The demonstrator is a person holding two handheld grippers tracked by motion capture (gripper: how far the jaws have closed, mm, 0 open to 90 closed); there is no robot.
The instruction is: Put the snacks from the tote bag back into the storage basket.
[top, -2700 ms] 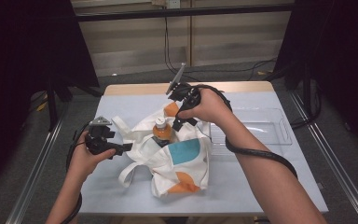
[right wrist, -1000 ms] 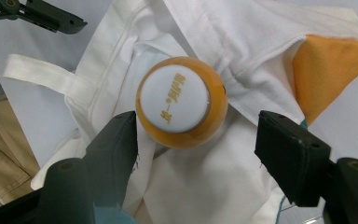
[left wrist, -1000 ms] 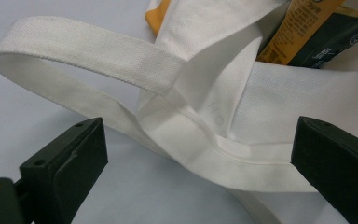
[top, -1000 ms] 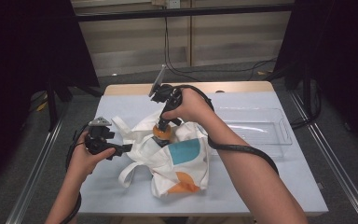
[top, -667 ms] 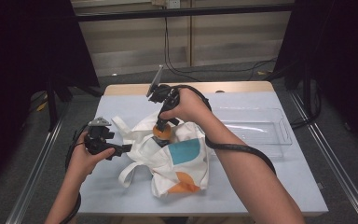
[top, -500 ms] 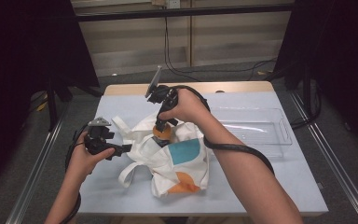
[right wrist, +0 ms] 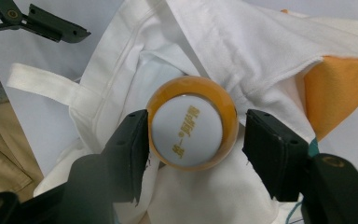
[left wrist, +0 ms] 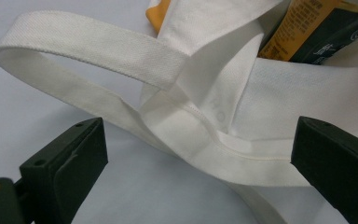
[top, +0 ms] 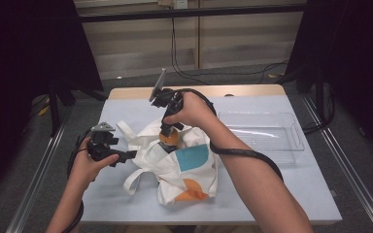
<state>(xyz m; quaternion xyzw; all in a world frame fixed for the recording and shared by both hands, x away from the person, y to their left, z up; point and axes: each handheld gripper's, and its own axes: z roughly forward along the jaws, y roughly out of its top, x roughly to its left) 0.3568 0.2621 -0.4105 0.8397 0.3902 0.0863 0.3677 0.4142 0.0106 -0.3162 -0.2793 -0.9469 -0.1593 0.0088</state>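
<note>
A white tote bag (top: 189,165) with teal and orange patches lies crumpled on the table. A bottle (top: 168,137) with an orange top stands in its mouth. My right gripper (top: 167,127) points down over the bottle. Its jaws have just been closing around the orange-rimmed cap (right wrist: 192,123): one pad touches the cap's edge and the other stands a little off it. My left gripper (top: 126,156) is at the bag's left side, jaws wide open (left wrist: 198,126) around the bag's rim and white strap (left wrist: 98,46). The bottle's label (left wrist: 307,32) shows inside the bag.
A clear plastic tray (top: 262,131) sits to the right of the bag on the pale tabletop (top: 291,184). The left gripper (right wrist: 51,23) also appears at the top left of the right gripper view. Dark stands and cables are behind the table.
My right hand has moved left and come down over the bottle in the bag. The left hand and the bag have stayed put.
</note>
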